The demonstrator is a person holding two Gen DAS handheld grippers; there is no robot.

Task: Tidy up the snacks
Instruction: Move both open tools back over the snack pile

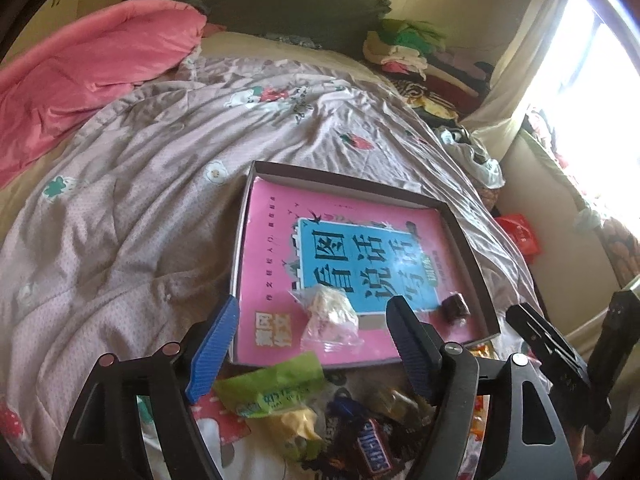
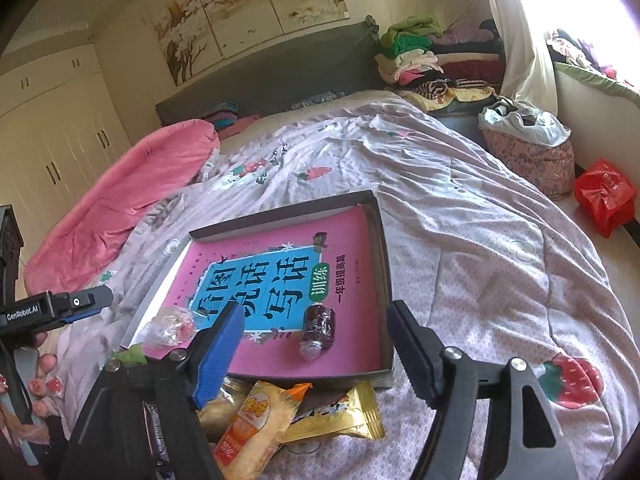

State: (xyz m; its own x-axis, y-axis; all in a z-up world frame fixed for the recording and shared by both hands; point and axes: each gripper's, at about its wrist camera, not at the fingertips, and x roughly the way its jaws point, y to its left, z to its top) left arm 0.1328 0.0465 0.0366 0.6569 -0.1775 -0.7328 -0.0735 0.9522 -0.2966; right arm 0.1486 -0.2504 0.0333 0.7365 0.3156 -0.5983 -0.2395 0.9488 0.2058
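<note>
A shallow cardboard box point(image 1: 468, 236) point(image 2: 386, 256) lies on the bed with a pink book point(image 1: 280, 240) point(image 2: 352, 320) inside. On the book lie a clear-wrapped pale snack point(image 1: 330, 316) point(image 2: 170, 326) and a dark wrapped candy point(image 1: 456, 306) point(image 2: 318, 326). A pile of snacks sits before the box: a green packet point(image 1: 272, 384), a Snickers bar point(image 1: 374, 450), an orange packet point(image 2: 252, 420), a gold packet point(image 2: 344, 412). My left gripper point(image 1: 312, 344) is open and empty above the pile's near box edge. My right gripper point(image 2: 316, 352) is open and empty above the pile.
The bed has a pale lilac printed quilt point(image 1: 140, 200) point(image 2: 480, 240) and a pink duvet point(image 1: 80, 72) point(image 2: 120, 196) at the far left. Folded clothes point(image 2: 412, 56) are stacked by the headboard. A red bag point(image 2: 606, 196) and a floral basket point(image 2: 528, 160) stand on the floor at right.
</note>
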